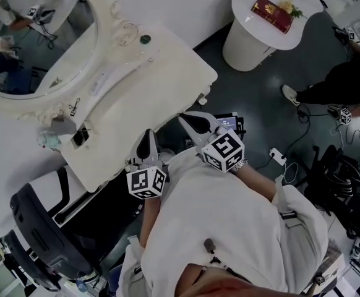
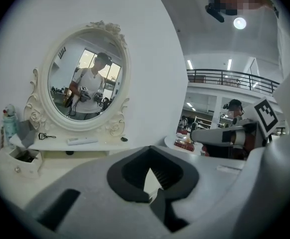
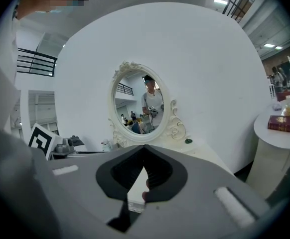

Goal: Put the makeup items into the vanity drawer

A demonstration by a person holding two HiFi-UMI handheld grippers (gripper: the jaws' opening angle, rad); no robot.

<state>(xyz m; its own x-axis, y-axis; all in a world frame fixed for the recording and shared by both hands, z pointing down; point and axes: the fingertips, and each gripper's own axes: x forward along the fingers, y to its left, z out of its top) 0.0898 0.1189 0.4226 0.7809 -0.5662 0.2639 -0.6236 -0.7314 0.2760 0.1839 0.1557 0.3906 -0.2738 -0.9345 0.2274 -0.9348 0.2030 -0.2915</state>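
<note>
Out in front of both sets of jaws sits the white vanity table (image 1: 167, 73) with its oval mirror (image 2: 87, 76), and neither gripper is touching anything on it. The left gripper (image 2: 151, 169) has its jaws pressed together with nothing in them. The right gripper (image 3: 144, 151) looks the same to me, tips meeting and nothing clamped. From the head view both are held close to the person's chest. The left gripper (image 1: 147, 135) and right gripper (image 1: 189, 120) sit side by side, pointing at the table's near edge but short of it. The makeup stuff is all ahead of the left jaws and off to their left, along the strip under the mirror. There's an eyelash curler (image 2: 45, 136), then a white tube (image 2: 82, 141) lying flat, then a small dark round item (image 2: 124, 139) closest to straight ahead. Further left of the jaws, at the table's end, is the little drawer box (image 2: 18, 166), open on top with something dark inside. A teal bottle (image 2: 8, 123) stands just behind it. Off to the right of the right jaws there's a round side table (image 3: 279, 138) with a red book (image 3: 283, 123) on it, well apart from the vanity.
</note>
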